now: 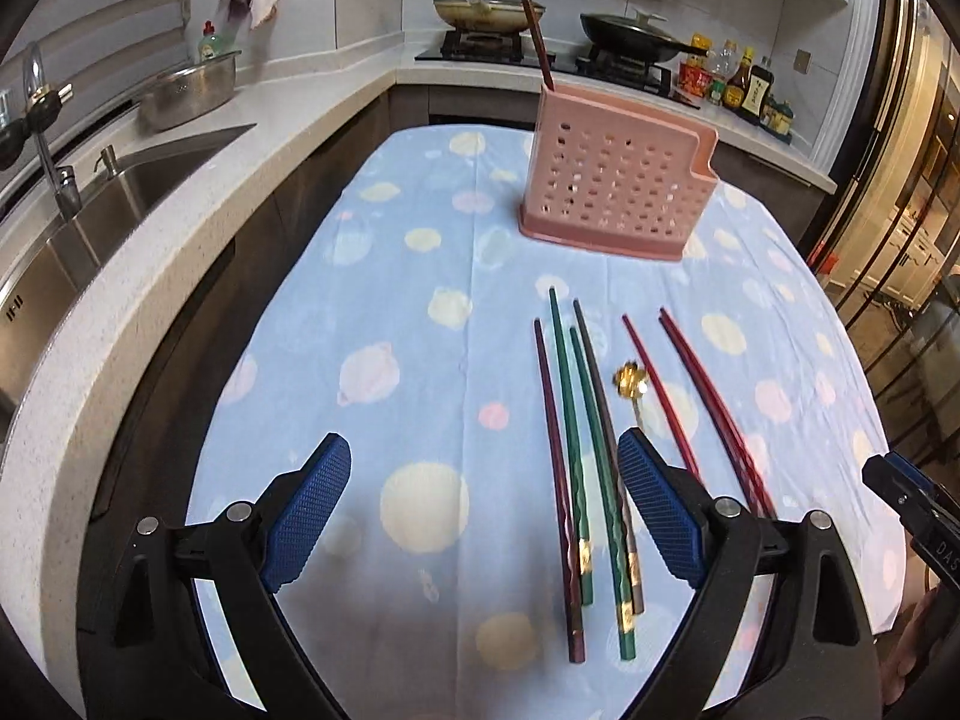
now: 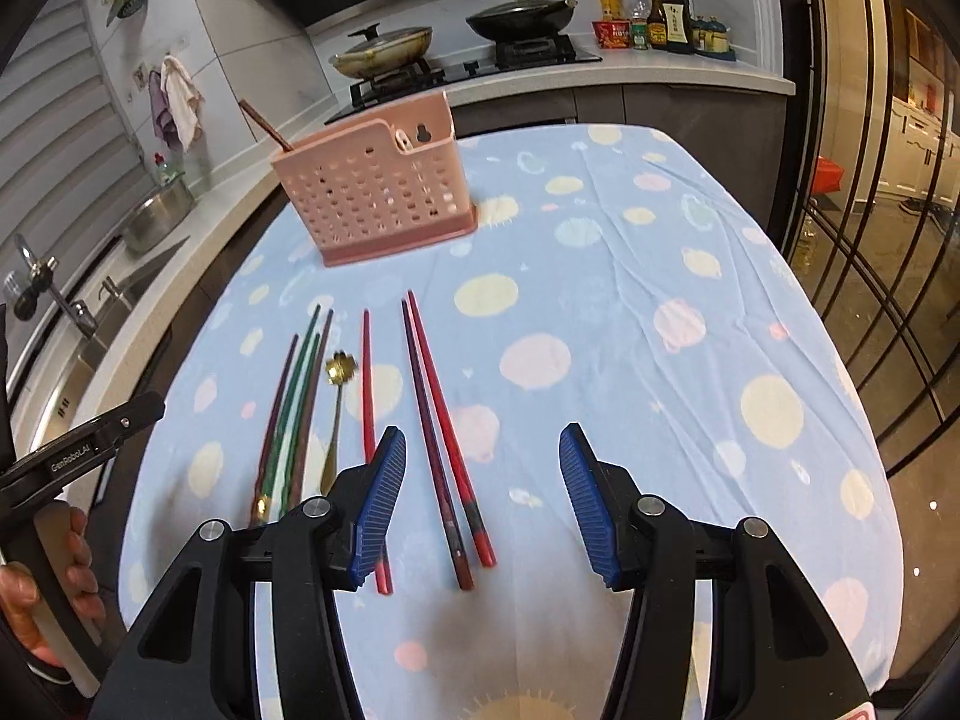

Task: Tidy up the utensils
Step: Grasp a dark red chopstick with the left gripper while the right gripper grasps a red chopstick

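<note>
Several chopsticks lie side by side on the blue spotted tablecloth [image 1: 420, 312], pointing at a pink perforated holder [image 1: 618, 186] at the far end. One brown chopstick [image 1: 538, 45] stands in the holder. My left gripper [image 1: 483, 444] is open above the cloth, with the maroon, green and brown chopsticks [image 1: 570, 420] just inside its right finger. A gold spoon [image 1: 630, 381] and red chopsticks [image 1: 708, 396] lie further right. My right gripper [image 2: 480, 438] is open over a dark and red chopstick pair [image 2: 441, 420], not touching them. A single red chopstick [image 2: 367, 384] runs under its left finger.
A counter with a sink [image 1: 120, 192] and a metal bowl [image 1: 186, 90] runs along the left. A stove with two lidded pans [image 1: 489, 9] and sauce bottles [image 1: 738, 81] stands behind the table. Glass doors [image 2: 870, 240] are on the right. A hand [image 2: 36, 570] holds the left gripper.
</note>
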A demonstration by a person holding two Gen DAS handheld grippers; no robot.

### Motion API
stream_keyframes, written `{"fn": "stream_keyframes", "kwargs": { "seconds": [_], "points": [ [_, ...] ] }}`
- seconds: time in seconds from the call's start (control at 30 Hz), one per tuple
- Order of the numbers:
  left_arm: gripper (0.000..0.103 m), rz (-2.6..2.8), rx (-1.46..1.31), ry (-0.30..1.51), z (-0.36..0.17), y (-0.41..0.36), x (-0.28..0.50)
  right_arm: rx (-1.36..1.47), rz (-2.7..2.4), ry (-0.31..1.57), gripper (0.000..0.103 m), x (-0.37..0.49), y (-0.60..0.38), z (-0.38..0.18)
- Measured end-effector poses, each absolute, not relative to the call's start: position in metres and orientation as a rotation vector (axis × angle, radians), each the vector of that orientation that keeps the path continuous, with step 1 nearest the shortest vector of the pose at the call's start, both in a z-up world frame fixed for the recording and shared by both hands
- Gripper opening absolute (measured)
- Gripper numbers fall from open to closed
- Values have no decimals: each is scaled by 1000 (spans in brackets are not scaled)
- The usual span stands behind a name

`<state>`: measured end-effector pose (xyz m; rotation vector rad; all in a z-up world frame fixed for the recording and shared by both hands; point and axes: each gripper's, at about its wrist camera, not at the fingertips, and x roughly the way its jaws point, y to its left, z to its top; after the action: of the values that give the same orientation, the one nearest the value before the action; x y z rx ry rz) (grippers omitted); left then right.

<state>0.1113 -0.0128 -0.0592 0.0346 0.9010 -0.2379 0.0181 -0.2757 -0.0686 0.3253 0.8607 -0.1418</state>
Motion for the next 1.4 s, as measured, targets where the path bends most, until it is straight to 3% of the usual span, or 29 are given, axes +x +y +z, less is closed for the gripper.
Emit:
{"fn": "stream_keyframes", "kwargs": {
  "seconds": [0.27, 0.7, 0.93, 1.07, 1.4],
  "points": [
    [86, -259, 92, 972, -98, -16, 77, 292, -160, 927, 51, 7, -271, -106],
    [84, -297, 151, 1057, -134, -27, 61, 300, -135, 949, 50, 7, -263, -113],
    [67, -264, 150, 1061, -141, -18, 66, 314, -136, 964, 49, 11, -266, -118],
    [61, -244, 134, 1057, -140, -9, 70, 313, -134, 976, 38, 16, -268, -123],
    [60, -238, 123, 1056, -140, -5, 75, 279, -105, 1019, 18, 33, -260, -140]
  ]
}}
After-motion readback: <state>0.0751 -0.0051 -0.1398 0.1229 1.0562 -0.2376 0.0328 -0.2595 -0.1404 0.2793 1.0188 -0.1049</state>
